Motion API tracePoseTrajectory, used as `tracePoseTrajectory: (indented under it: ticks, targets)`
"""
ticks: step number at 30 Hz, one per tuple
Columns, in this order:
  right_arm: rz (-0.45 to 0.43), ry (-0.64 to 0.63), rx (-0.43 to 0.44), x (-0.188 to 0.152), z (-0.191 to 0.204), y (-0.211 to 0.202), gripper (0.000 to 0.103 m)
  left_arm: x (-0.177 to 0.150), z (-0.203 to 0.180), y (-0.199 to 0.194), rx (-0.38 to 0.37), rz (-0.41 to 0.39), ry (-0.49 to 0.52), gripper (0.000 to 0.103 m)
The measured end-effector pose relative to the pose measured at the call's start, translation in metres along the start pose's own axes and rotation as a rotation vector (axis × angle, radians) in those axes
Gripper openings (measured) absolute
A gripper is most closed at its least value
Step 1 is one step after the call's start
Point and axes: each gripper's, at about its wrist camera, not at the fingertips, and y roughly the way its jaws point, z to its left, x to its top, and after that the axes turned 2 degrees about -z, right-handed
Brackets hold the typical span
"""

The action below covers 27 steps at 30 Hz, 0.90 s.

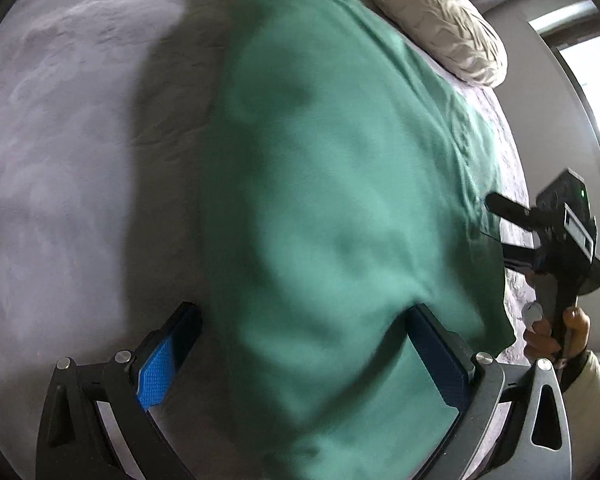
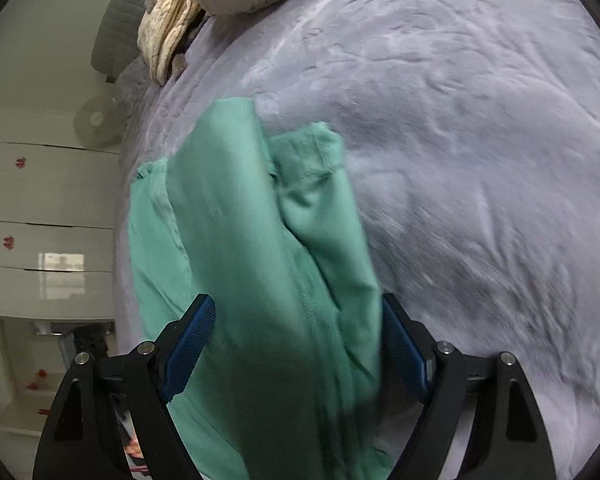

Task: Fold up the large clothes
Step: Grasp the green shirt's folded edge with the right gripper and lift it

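Observation:
A large green garment (image 1: 332,184) lies spread along the grey bed cover (image 1: 68,152). My left gripper (image 1: 304,332) is open, its blue pads wide apart, and the near edge of the garment drapes between them. In the left wrist view my right gripper (image 1: 500,216) shows at the garment's right edge, held by a hand. In the right wrist view the garment (image 2: 260,248) lies bunched and partly folded over itself between the wide-apart blue pads of my right gripper (image 2: 296,332), which is open.
A cream pillow (image 1: 432,20) lies at the head of the bed, and cream bedding (image 2: 204,4) is piled there too. A window (image 1: 596,84) is beyond the bed's right side. White drawers (image 2: 44,216) and a fan (image 2: 96,120) stand left of the bed.

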Motion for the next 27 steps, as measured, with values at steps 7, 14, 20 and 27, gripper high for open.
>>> tracePoseTrajectory:
  ticks: [7,14,20,27]
  targets:
    - [0.043,-0.059,0.127,0.011,0.025,0.017,0.086,0.008,-0.012,0.022,0.019,0.030,0.045,0.103]
    - [0.020,-0.009,0.098,0.018,0.009,0.037,0.086,0.012,-0.011,0.026,0.000,0.084,0.051,0.102]
    - [0.017,0.008,0.091,0.017,0.025,0.047,0.024,0.007,-0.024,0.001,0.006,-0.006,0.083,0.061]
    - [-0.027,0.030,0.271,0.006,0.053,0.022,0.019,0.009,-0.028,-0.038,-0.068,-0.048,0.124,0.049]
